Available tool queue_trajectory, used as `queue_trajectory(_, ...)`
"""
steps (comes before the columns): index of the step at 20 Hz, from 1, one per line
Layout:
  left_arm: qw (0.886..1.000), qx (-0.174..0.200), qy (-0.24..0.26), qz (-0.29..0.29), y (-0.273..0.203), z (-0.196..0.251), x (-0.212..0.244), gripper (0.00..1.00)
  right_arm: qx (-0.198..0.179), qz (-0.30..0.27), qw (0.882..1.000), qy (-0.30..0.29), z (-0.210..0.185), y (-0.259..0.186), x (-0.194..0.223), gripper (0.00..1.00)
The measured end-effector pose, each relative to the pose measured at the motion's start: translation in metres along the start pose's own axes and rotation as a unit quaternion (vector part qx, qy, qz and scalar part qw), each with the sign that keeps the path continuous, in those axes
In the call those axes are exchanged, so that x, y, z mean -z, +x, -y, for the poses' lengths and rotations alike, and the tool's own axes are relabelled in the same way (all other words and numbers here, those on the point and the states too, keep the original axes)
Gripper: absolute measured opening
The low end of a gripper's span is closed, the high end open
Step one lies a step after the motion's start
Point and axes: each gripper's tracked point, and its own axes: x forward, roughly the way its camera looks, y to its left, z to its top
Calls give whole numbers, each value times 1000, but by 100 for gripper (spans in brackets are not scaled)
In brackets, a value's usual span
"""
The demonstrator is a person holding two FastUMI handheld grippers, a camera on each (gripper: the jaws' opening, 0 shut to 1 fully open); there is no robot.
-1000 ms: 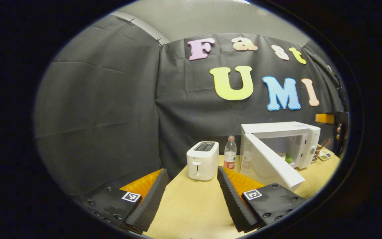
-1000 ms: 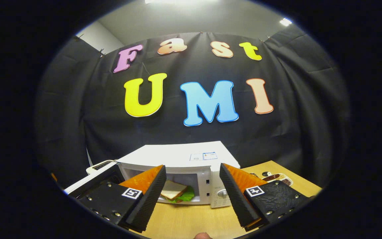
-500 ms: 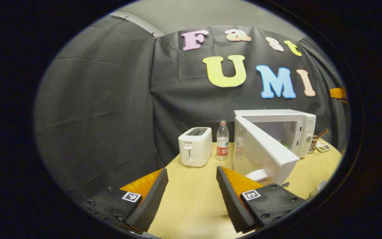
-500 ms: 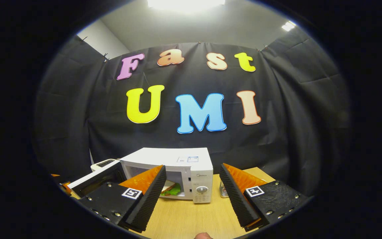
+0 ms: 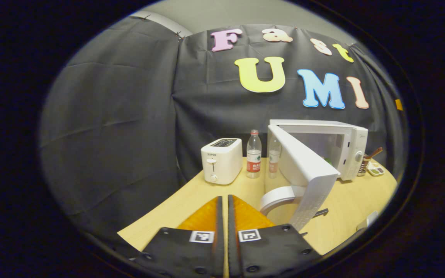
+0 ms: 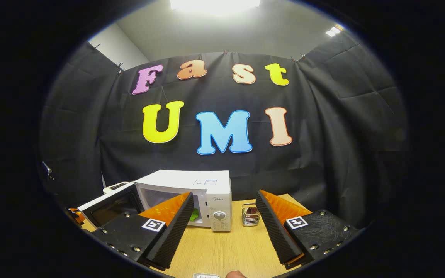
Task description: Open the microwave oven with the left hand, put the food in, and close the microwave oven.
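The white microwave point(image 5: 352, 144) stands at the right of the wooden table with its door point(image 5: 303, 170) swung wide open. A bit of green food point(image 5: 328, 159) lies inside. My left gripper point(image 5: 224, 199) is shut with nothing between its fingers, low over the table, well short of the door. In the right gripper view the microwave point(image 6: 191, 181) is at centre left, its door point(image 6: 106, 204) open to the left, with green lettuce point(image 6: 195, 213) inside. My right gripper point(image 6: 224, 195) is open and holds nothing, back from the oven.
A white toaster point(image 5: 221, 160) and a water bottle point(image 5: 252, 154) stand left of the microwave. A white plate point(image 5: 274, 197) lies by the door's lower edge. A wire basket point(image 6: 250, 216) sits right of the oven, and a small condiment tray point(image 5: 375, 170) beyond it.
My left gripper has shut and drawn back from the microwave. My right gripper has pulled back from the oven, staying open; the sandwich stays inside.
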Motion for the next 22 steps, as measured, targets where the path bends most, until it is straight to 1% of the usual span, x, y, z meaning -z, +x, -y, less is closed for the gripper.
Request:
queue_trajectory(1,1000,9,-2,-1,1,7,2,11,0,0,1000,2,4,-2,-1,98)
queue_trajectory(2,1000,9,-1,-1,3,10,1,10,0,0,1000,5,7,-4,-2,98)
queue_trajectory(3,1000,8,2,0,-3,12,0,5,-1,2,1000,6,12,-5,-4,98)
queue_trajectory(4,1000,8,2,0,-4,15,-1,7,0,3,1000,5,16,-7,-5,98)
queue_trajectory(5,1000,9,0,-1,-6,19,-2,1,0,7,1000,3,21,-10,-7,98)
queue_trajectory(6,1000,12,0,-2,-11,23,-2,7,-2,9,1000,3,24,-10,-8,98)
queue_trajectory(9,1000,14,13,0,-14,38,-6,7,-3,9,1000,5,37,-17,-8,98)
queue_trajectory(16,1000,22,10,6,-26,86,-11,7,-11,8,1000,13,68,-41,-8,98)
queue_trajectory(19,999,36,18,13,-28,112,-19,7,-21,4,1000,5,75,-50,-7,98)
queue_trajectory(22,998,60,27,14,-28,140,-24,7,-19,5,1000,6,84,-53,-11,98)
